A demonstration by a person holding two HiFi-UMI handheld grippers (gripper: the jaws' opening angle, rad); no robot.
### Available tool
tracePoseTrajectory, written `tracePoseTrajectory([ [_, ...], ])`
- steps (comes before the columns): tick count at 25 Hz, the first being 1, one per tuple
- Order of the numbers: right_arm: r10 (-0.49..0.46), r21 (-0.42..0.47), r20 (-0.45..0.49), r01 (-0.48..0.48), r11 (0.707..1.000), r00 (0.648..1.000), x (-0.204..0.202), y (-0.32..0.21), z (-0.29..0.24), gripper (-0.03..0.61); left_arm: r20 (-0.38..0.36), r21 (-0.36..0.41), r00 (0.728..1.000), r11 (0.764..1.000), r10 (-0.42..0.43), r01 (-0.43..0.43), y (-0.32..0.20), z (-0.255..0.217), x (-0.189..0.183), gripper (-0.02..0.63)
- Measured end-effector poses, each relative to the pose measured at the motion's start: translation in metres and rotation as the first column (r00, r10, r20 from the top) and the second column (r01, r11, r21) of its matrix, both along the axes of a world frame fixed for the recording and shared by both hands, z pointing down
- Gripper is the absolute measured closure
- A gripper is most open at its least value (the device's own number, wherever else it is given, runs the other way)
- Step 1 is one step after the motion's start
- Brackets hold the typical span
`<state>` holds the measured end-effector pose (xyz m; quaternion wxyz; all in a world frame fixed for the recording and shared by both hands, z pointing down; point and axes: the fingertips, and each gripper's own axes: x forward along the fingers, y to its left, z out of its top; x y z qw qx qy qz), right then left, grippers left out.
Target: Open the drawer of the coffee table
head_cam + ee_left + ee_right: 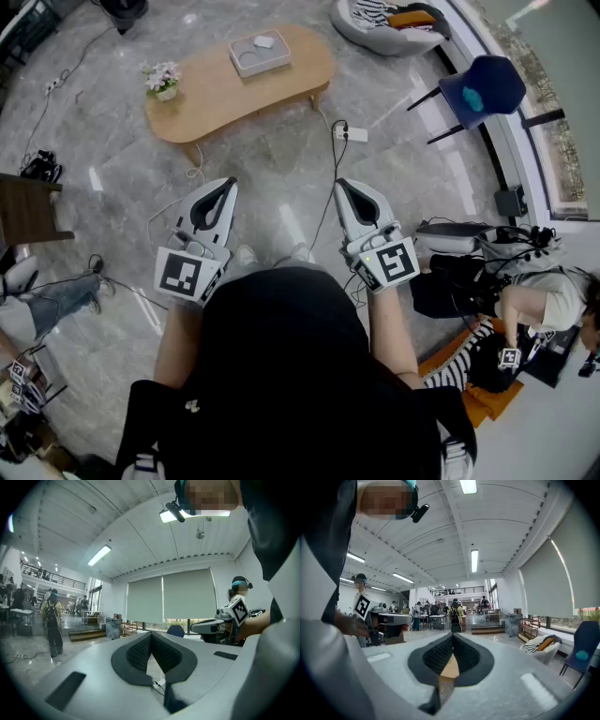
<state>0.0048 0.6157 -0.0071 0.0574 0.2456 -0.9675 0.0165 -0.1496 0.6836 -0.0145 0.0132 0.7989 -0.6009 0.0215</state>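
seen from above, a person in a black top holds a hand-held gripper in each hand, side by side and pointing forward over a grey marble floor (281, 178). the left hand-held gripper (228, 182) is clenched. in the left gripper view its ribbed dark pads (136, 652) meet at the tips with nothing between them. the right hand-held gripper (341, 184) is clenched too, and the right gripper view shows its pads (465, 654) pressed together and empty. each carries a cube with square black-and-white markers near the wrist.

just beyond the grippers a white power strip (352, 133) lies on the floor with thin cables trailing from it.

further ahead, well apart from both grippers, stands the coffee table (211, 94), low, wooden and kidney-shaped. its tabletop bears a grey tray (260, 54) and a small pot of pale flowers (162, 80). its drawer cannot be made out from this angle.

to the right of the coffee table is a blue chair (483, 87). beyond it lies a grey cushion seat (375, 36) with striped and orange cloth on it.
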Motion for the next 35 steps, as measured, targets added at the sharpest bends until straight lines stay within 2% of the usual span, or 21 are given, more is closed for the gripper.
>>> tracePoseTrajectory([
  [5, 0.008, 0.003, -0.025, -0.007, 1.000, 1.000, -0.012, 0.003, 0.005, 0.583, -0.002, -0.011, 1.000, 1.000, 0.021, -0.021, 0.003, 0.005, -0.009, 0.604],
  [10, 0.048, -0.007, 0.017, -0.048, 0.999, 0.999, -0.022, 0.007, 0.013, 0.583, -0.036, -0.020, 0.998, 0.998, 0.055, -0.056, 0.015, 0.021, -0.026, 0.603],
  [15, 0.079, -0.011, 0.006, -0.079, 0.997, 0.997, -0.040, 0.019, 0.025, 0.581, -0.024, -0.047, 0.997, 0.996, 0.072, -0.073, 0.026, 0.043, -0.052, 0.603],
  [22, 0.152, -0.081, -0.005, -0.152, 0.985, 0.988, -0.035, 0.013, 0.048, 0.581, -0.003, -0.077, 0.993, 0.990, 0.120, -0.120, 0.021, 0.064, -0.062, 0.603],
  [26, 0.167, -0.111, -0.020, -0.168, 0.980, 0.986, -0.026, -0.017, 0.063, 0.581, -0.054, -0.174, 0.994, 0.980, 0.091, -0.099, -0.006, 0.073, -0.055, 0.603],
  [35, 0.140, -0.155, -0.002, -0.139, 0.978, 0.990, -0.004, -0.154, 0.077, 0.581, 0.006, -0.235, 0.997, 0.969, 0.078, -0.075, -0.129, 0.076, -0.034, 0.603],
])
